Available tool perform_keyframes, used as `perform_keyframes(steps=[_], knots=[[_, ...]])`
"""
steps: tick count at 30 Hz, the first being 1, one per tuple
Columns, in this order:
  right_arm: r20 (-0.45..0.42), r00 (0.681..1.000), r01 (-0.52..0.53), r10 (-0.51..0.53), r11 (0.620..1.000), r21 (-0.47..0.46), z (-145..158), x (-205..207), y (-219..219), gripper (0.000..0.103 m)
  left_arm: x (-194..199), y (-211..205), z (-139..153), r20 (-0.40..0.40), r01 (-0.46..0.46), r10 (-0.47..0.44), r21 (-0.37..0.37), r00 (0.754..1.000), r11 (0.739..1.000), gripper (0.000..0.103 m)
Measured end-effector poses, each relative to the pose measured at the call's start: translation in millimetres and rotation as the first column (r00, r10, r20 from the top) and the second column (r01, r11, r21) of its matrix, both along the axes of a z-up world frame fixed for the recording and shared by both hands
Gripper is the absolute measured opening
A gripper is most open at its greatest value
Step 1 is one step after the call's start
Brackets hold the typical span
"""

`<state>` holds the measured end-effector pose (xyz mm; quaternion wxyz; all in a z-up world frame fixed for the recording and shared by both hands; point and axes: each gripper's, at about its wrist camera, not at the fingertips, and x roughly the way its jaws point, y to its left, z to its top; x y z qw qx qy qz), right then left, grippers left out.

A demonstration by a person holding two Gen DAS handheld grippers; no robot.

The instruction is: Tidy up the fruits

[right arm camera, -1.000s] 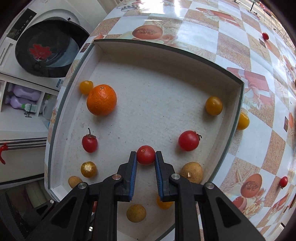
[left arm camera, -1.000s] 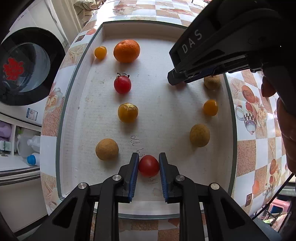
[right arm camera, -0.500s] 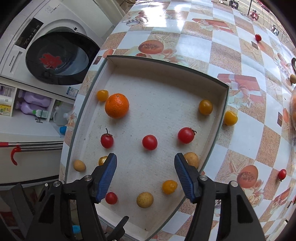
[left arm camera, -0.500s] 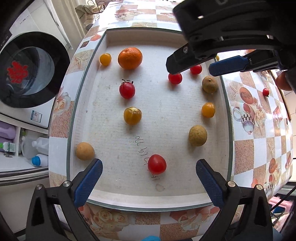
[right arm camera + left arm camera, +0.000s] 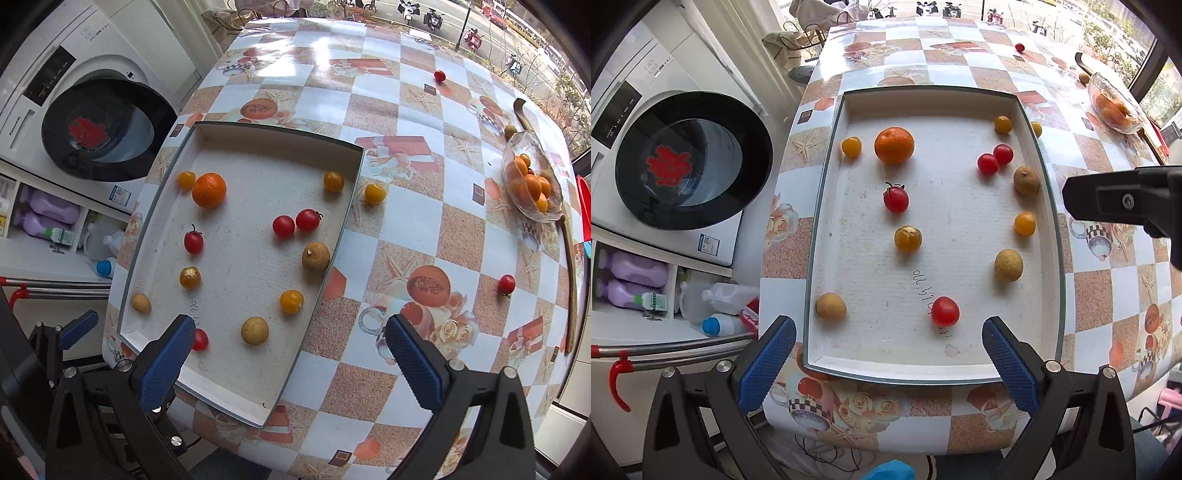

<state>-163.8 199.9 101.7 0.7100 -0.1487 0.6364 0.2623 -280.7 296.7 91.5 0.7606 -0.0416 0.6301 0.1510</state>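
Left gripper (image 5: 888, 360): jaws spread wide, empty; red tomato (image 5: 945, 311) just ahead between them in white tray (image 5: 827, 206). Right gripper (image 5: 291, 360): jaws wide, empty; brown fruit (image 5: 255, 330) ahead. Farther: paired red tomatoes (image 5: 295, 222), orange (image 5: 208, 190) far-left.

Left gripper (image 5: 888, 354) spread wide, holding nothing, at near rim of white tray (image 5: 923, 371). Red tomato (image 5: 945, 311) lies just ahead. Two red tomatoes (image 5: 995, 159) touch at far right.
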Motion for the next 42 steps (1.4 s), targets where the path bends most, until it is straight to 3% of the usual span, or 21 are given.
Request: perform_keyframes(steps=[14,42], knots=[[0.106,0.994,0.007,0.000,0.998,-0.068,41.8,-41.0,-16.8,0.103,-7.7,11.3,29.2,0.010,0.018,-0.018,-0.027,1.000,0.999,0.101],[0.134,0.991,0.033,-0.025,0.998,-0.062,54.3,-40.4,-9.8,0.103,-8.6,2.4,43.1,0.033,0.091,-0.090,-0.025,0.995,0.996,0.101]])
